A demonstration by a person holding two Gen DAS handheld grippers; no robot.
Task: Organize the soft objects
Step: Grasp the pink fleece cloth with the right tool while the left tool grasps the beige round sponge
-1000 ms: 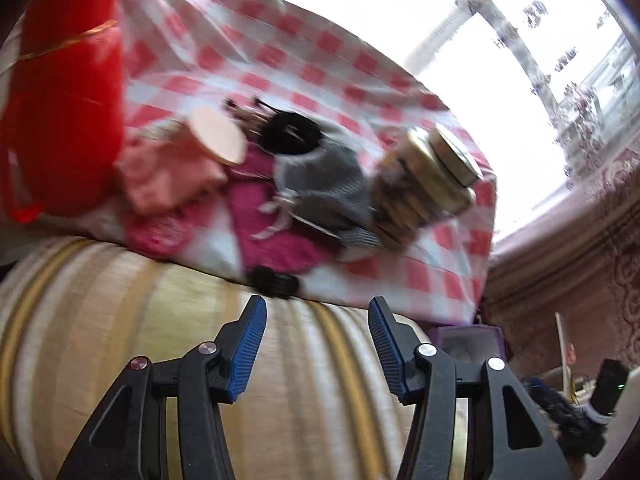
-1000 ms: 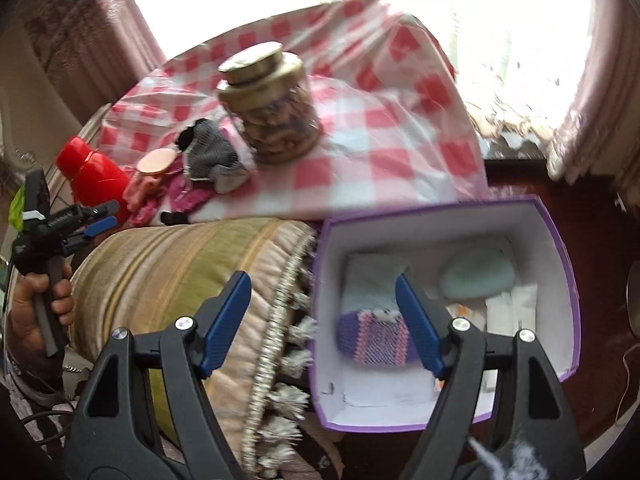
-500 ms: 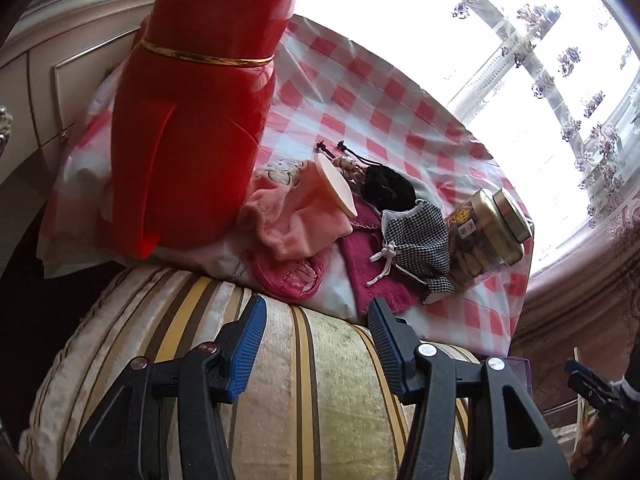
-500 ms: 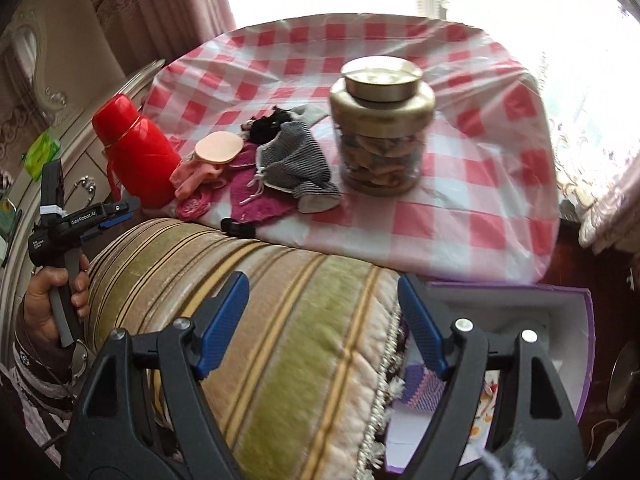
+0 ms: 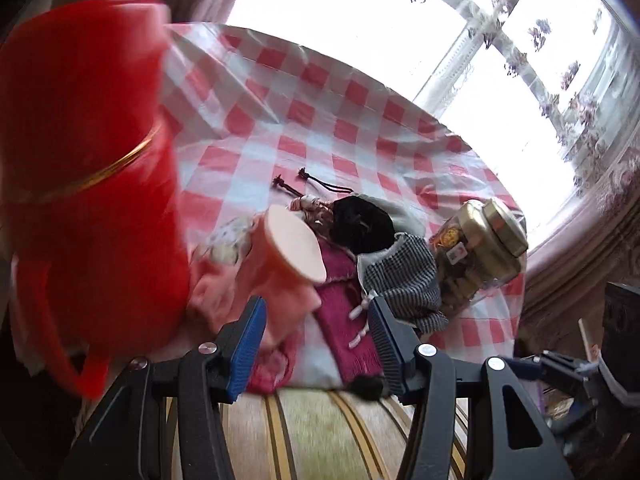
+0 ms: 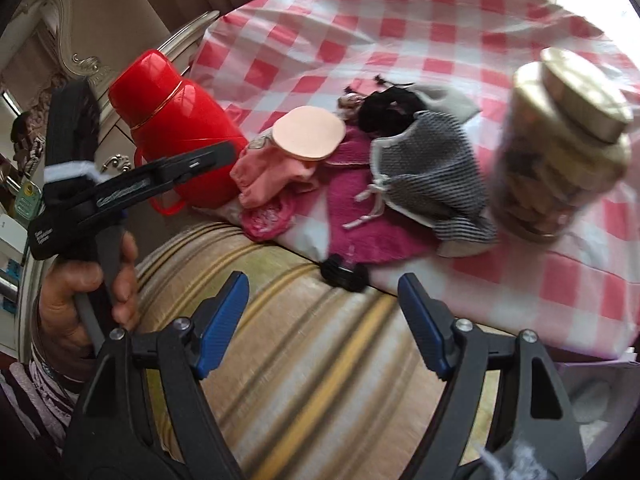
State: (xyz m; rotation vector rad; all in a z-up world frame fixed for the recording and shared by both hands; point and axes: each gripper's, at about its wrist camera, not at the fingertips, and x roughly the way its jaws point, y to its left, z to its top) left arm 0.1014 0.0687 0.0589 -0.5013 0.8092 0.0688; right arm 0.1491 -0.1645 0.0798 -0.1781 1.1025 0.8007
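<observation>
1. Left gripper (image 5: 316, 330): the jaws stand apart with nothing between the pads; released.
2. Right gripper (image 6: 322, 322): the jaws stand wider, also released and empty, over the striped cushion (image 6: 304, 352).
3. Location of the soft objects: they lie in a loose heap on the checked tablecloth (image 6: 420, 28), just past the cushion edge and ahead of both sets of jaws.
4. Governing relation: in the left wrist view the pink garment (image 5: 256, 292) and the magenta knit (image 5: 344, 320) appear directly beyond the fingertips, framed by the gap. From the right jaws the same heap lies further ahead, with cushion between. The left hand (image 6: 86, 292) is judged the nearer.
5. Long axis: the magenta knit runs roughly away from the left jaws, across the line between the two pads, so a closing stroke would meet it across its narrow width.
6. Appearance of the heap:
   - pink garment, crumpled, with a pale round disc (image 6: 309, 132) resting on it;
   - magenta knit, flat, with white drawstrings;
   - checked grey pouch (image 6: 424, 172), lying partly over the knit;
   - black pouch (image 6: 386, 110) with cords, behind the grey one.
7. Obstacles: a red flask (image 6: 176, 120) stands to the left of the heap, touching the pink garment; a glass jar (image 6: 560, 152) stands to the right, near the grey pouch. Both are hard items and are judged outside the sorting.
</observation>
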